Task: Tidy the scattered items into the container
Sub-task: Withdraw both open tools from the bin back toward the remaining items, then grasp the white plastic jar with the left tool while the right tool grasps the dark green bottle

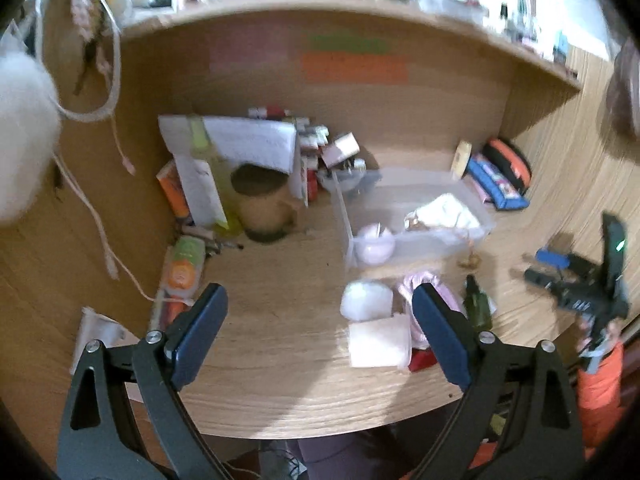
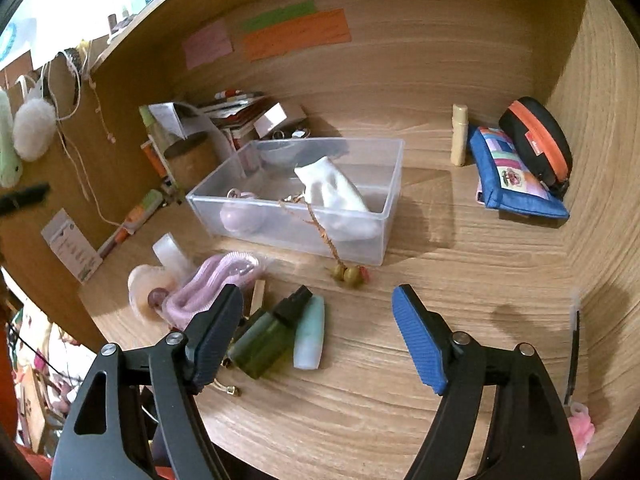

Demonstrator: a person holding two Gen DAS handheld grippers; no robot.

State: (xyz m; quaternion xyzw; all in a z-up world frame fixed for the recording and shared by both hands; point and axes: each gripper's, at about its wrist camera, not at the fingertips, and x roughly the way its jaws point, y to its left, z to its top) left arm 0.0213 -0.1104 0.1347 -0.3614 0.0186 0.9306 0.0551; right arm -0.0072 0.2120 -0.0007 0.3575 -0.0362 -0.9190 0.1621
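Note:
A clear plastic bin [image 2: 390,184] [image 1: 344,216] on the wooden desk holds a white cloth [image 2: 332,192], a pale purple ball [image 2: 240,216] and part of a beaded cord [image 2: 320,232] that hangs over its front wall. In front of it lie a green spray bottle [image 2: 266,340], a mint tube [image 2: 310,336], a pink hair tie bundle [image 2: 212,284] and a clear pouch [image 2: 168,256]. My right gripper [image 2: 320,320] is open and empty just above the bottle and tube. My left gripper [image 1: 320,328] is open and empty over the desk's front, left of a white pad [image 1: 378,340].
A blue pouch [image 2: 516,176], a black and orange case [image 2: 536,140] and a cream tube [image 2: 459,136] stand at the back right. Boxes, papers and a cork pot [image 1: 260,204] crowd the back left. Cords hang on the left wall [image 1: 104,60].

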